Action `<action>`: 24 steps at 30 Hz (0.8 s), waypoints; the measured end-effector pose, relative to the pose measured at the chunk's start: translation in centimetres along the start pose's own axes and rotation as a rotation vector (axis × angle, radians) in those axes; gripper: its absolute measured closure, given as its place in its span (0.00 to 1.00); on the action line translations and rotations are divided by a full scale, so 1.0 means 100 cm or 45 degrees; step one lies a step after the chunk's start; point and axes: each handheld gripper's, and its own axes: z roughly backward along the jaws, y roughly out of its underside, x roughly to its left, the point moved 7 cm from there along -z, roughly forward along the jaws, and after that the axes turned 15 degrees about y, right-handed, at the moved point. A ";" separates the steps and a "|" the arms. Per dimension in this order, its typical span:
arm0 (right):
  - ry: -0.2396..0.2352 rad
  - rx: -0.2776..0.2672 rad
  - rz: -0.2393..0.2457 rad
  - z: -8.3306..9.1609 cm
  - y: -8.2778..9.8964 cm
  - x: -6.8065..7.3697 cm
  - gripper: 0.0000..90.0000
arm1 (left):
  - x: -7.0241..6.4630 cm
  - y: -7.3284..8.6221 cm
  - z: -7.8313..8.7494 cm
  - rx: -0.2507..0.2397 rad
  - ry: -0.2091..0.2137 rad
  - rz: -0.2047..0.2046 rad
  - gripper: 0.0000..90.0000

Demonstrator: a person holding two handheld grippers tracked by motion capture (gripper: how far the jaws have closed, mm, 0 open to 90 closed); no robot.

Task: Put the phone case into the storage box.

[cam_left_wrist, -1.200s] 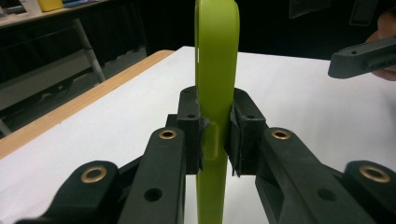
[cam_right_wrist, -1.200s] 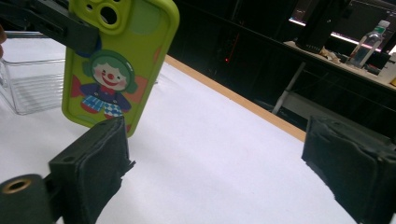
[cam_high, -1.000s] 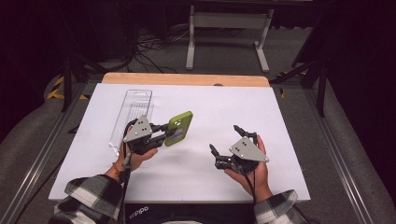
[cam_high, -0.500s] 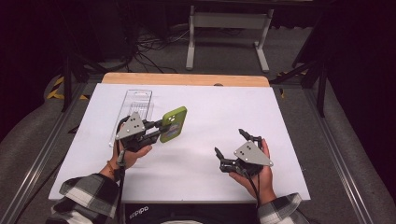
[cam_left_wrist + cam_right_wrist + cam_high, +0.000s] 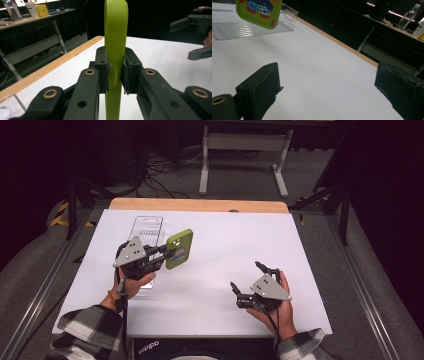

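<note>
The green phone case [image 5: 179, 249] is off the table, pinched at its lower part by the left gripper [image 5: 161, 254], over the left half of the white table [image 5: 240, 245]; in the high view it stands nearly upright, its printed face turned toward the right side of the table. In the left gripper view the case [image 5: 115, 37] rises edge-on between the two black jaws, whose pads press on both of its sides. From the right gripper view its lower corner [image 5: 259, 12] shows a cartoon print in red, blue and white.

Just beside and behind the case lies a clear plastic tray [image 5: 145, 231] — long, shallow, ribbed on its floor, set lengthwise along the left side of the table; the case hangs beside the tray's right edge, and whether the two touch cannot be told. In the right gripper view the tray [image 5: 249, 30] looks bare inside, though the case covers part of it.

The right gripper [image 5: 248, 283] sits well apart, near the front right of the table, held in the right hand [image 5: 280, 307]; its jaws stand wide apart with only white table between them. The table between the two grippers is bare — nothing stands in the way; a wooden strip [image 5: 200, 205] runs along the far edge, and beyond it a white metal frame [image 5: 245, 150] stands on the grey floor.
</note>
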 end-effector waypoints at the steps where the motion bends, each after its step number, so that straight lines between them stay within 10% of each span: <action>1: 0.000 0.002 0.000 0.000 0.001 0.000 0.07 | 0.001 0.000 0.001 -0.002 -0.002 -0.004 0.86; 24: -0.014 0.007 0.055 0.003 0.010 0.009 0.09 | 0.011 -0.009 0.024 -0.067 -0.028 -0.016 0.86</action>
